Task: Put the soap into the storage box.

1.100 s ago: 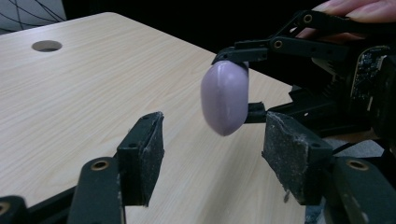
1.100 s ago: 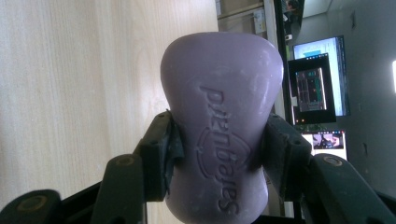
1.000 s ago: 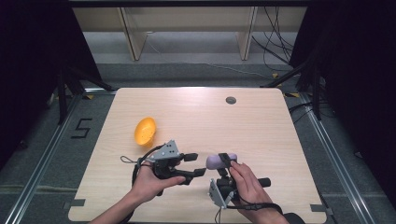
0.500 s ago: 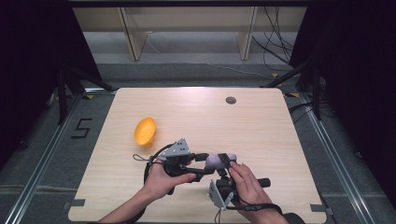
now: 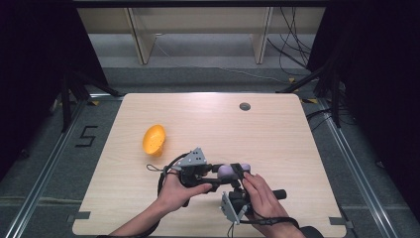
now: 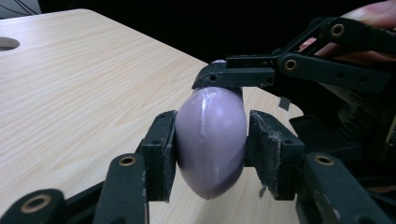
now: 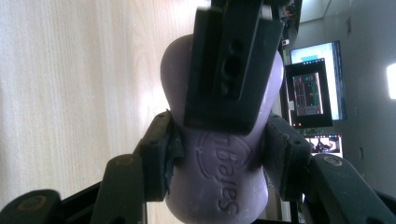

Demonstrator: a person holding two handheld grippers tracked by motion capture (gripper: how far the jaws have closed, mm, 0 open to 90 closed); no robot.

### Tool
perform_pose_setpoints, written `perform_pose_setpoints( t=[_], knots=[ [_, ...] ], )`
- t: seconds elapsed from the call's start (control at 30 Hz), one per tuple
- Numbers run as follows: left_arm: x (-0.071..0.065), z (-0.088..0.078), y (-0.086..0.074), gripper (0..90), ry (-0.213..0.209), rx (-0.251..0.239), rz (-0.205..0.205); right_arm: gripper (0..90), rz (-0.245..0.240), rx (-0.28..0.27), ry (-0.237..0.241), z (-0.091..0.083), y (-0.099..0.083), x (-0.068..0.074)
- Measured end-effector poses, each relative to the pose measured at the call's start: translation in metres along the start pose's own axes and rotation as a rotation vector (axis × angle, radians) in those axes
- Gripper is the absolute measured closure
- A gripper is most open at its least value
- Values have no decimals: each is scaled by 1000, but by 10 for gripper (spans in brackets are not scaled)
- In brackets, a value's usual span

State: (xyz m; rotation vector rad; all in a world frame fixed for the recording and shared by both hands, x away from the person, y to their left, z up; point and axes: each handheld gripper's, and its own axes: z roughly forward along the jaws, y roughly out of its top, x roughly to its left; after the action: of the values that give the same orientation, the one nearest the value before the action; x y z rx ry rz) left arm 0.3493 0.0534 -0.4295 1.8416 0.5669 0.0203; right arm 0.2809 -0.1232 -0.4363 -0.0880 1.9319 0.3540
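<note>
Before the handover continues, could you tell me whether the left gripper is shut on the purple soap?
Shut on it: the left gripper's fingers press both sides of the purple soap.

Black left claw (image 5: 217,171), grey three-cornered plate, looping black cable.

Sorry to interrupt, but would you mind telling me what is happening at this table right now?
A person at a wooden table holds a two-jaw gripper in each hand. The right gripper is shut on a purple bar of soap, held up off the table near its front edge. The left gripper has just been closing its jaws around the same soap, and its pads now sit against both sides, so it looks like a handover between grippers. An orange bowl-like thing lies untouched to the left.
</note>
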Motion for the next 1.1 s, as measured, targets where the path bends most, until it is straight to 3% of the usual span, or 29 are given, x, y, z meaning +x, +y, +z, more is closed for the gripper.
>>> perform_pose_setpoints(
  t=[0.03, 0.07, 0.27, 0.3, 0.4, 0.47, 0.63, 0.7, 0.83, 0.87, 0.9, 1.0, 1.1],
  knots=[
    [0, 1, 0, 523, -7, -5, -5, 502, -34, 12, 9, -1, 0, -2],
    [0, 2, 0, 528, 1, -4, -3, 502, 4, 23, 13, -2, 0, 1],
    [0, 2, 0, 546, 3, 3, -11, 502, -21, 14, 6, -1, 0, -1],
    [1, 2, 0, 549, -2, 2, -4, 502, 2, 17, 10, -2, -1, 1],
    [0, 2, 1, 554, -1, 1, -18, 502, 1, 15, 8, -2, -1, 0],
    [1, 1, 1, 569, -19, -8, -19, 501, -15, 6, 5, -1, -1, -1],
    [-2, 0, 2, 584, 3, 4, -24, 501, -34, 3, 0, -2, 0, -2],
    [-3, -1, 3, 585, 7, 5, 15, 501, -11, -10, -5, -2, 1, -1],
    [-5, -1, 3, 586, 20, -2, 11, 501, -12, -14, -5, -1, 1, -2],
    [-7, -1, 2, 586, 33, -2, -8, 501, -4, -16, -14, -1, 1, -2],
    [-6, -1, 3, 587, 32, -2, 21, 501, 33, -2, -5, -2, 2, 0],
    [-6, -1, 2, 587, 36, -1, 26, 498, 2, -12, 9, 0, 0, -2],
    [-7, 0, 1, 587, 46, -7, 9, 473, 12, -1, 6, 1, 0, -1]
  ],
)
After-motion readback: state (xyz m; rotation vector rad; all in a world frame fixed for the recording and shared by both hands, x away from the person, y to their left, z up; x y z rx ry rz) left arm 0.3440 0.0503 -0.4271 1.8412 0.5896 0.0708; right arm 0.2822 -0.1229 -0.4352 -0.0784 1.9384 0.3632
